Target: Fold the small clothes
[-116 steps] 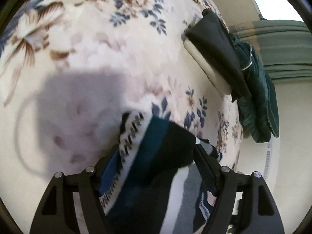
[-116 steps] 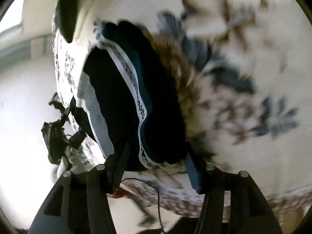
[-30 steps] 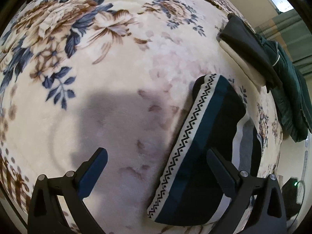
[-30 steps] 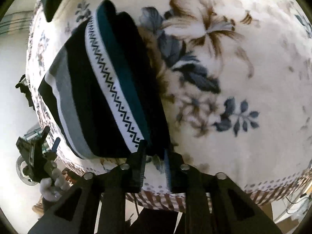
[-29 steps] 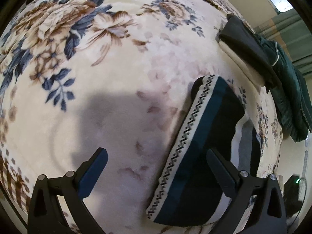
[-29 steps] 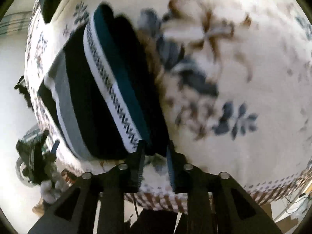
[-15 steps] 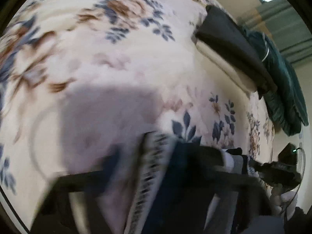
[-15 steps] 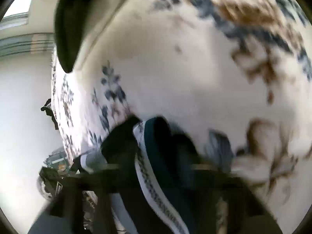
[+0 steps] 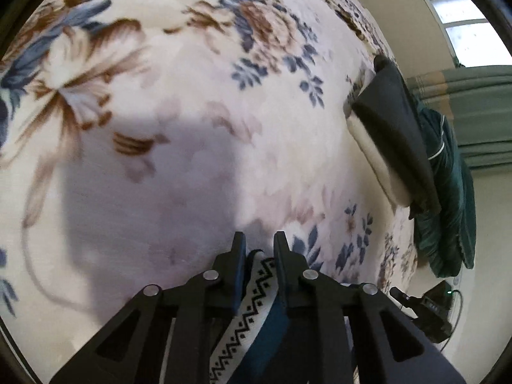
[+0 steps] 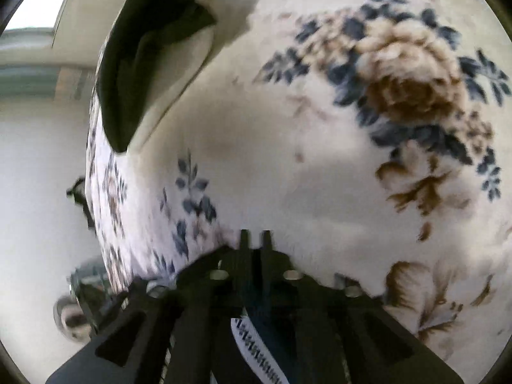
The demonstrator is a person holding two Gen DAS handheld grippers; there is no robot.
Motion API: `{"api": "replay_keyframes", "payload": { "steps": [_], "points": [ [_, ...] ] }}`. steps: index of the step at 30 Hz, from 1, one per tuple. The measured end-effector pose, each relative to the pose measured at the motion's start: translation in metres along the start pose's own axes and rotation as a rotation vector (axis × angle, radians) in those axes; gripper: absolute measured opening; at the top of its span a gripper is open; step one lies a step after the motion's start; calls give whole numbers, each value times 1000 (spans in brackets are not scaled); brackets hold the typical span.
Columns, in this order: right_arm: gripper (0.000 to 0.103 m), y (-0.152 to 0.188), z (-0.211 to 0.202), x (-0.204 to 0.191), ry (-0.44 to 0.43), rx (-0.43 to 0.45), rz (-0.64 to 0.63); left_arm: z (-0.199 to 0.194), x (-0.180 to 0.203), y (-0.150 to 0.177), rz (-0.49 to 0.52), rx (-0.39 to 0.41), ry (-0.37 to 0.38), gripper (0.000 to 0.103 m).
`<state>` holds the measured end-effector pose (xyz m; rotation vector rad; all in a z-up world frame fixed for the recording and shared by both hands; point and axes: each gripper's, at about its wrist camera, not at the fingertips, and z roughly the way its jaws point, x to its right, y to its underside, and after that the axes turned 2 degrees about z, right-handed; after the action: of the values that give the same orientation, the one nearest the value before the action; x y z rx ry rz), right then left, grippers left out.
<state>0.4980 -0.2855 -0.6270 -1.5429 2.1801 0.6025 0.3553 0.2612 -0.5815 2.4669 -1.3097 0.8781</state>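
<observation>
cream floral blanket (image 9: 198,147) under a curtained window (image 9: 460,28).

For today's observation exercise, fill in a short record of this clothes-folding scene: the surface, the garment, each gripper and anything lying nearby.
surface: floral blanket, cream with blue and brown flowers
garment: dark garment with a white zigzag band
left gripper: pads pinching the zigzag band
right gripper: jaws opening, garment's cloth between them, picture blurred
nearby: dark folded cloth on a white pillow, green garment beyond it
</observation>
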Motion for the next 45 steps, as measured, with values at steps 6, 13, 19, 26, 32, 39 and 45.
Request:
{"api": "replay_keyframes", "payload": {
  "steps": [6, 13, 19, 26, 32, 39, 45],
  "points": [
    [33, 16, 43, -5, -64, -176, -9, -17, -1, 8, 10, 38, 26, 68],
    [9, 18, 22, -32, -16, 33, -79, -6, -2, 15, 25, 6, 6, 68],
    [34, 12, 42, -19, 50, -119, -60, -21, -2, 25, 29, 19, -10, 68],
    [57, 77, -10, 59, -43, -208, 127, -72, -21, 79, 48, 19, -83, 68],
    [57, 155, 7, 110, -92, -333, 280, -86, -37, 132, 3, -48, -146, 68],
    [14, 179, -37, 86, -107, -68, 218, -94, -36, 160, -17, -66, -177, 68],
    [18, 185, -23, 97, 48, -199, 198, -99, -35, 163, -29, -59, -192, 68]
  ]
}}
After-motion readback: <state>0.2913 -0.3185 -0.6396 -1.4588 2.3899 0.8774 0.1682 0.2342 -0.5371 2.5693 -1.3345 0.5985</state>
